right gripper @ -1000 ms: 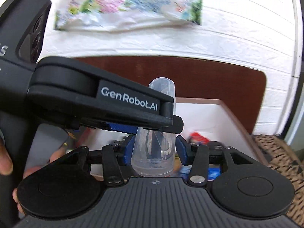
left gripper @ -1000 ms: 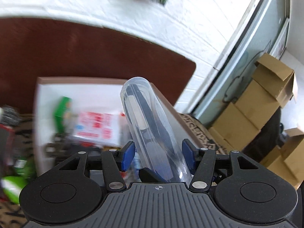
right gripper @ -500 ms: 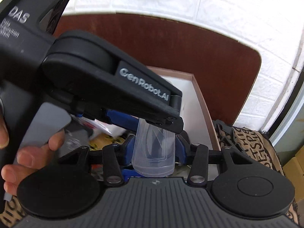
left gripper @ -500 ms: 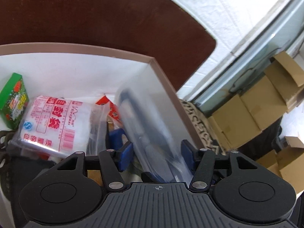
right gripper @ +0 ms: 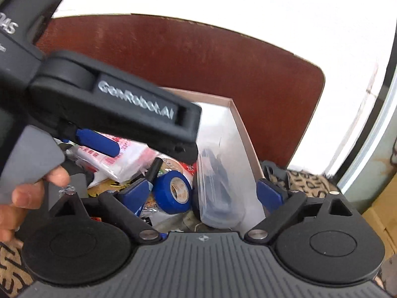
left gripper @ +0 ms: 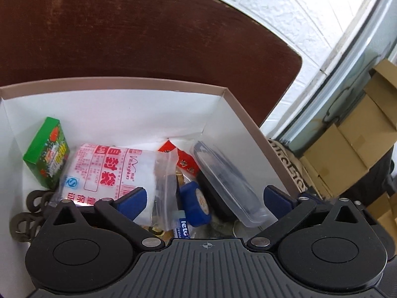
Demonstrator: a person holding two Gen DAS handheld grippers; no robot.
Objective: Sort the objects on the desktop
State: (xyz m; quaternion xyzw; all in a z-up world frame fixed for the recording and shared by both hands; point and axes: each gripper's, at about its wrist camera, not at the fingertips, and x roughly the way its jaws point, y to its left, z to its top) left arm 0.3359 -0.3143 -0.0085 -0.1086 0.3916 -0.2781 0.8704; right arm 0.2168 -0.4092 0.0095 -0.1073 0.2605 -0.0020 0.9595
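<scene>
Now, case: clear plastic case (left gripper: 228, 186) lies in white box (left gripper: 238, 114), along its right wall, beside blue tape roll (left gripper: 197, 207); looks dropped there for sorting
L gripper (left gripper: 206, 198): jaws opening, wide; case between pads, untouched
R gripper (right gripper: 201, 193): opening too; nothing pinched
Pose: both tilt down into box; L hand (right gripper: 32, 191) on trigger

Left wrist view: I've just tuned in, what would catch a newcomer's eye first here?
The clear plastic case with dark items inside, lying along the right wall of the white-lined box, between the opening left tongs, whose pads are off it. Next, the green carton at the box's left and the red-printed bag pack beside it. A blue tape roll sits just left of the case.
</scene>
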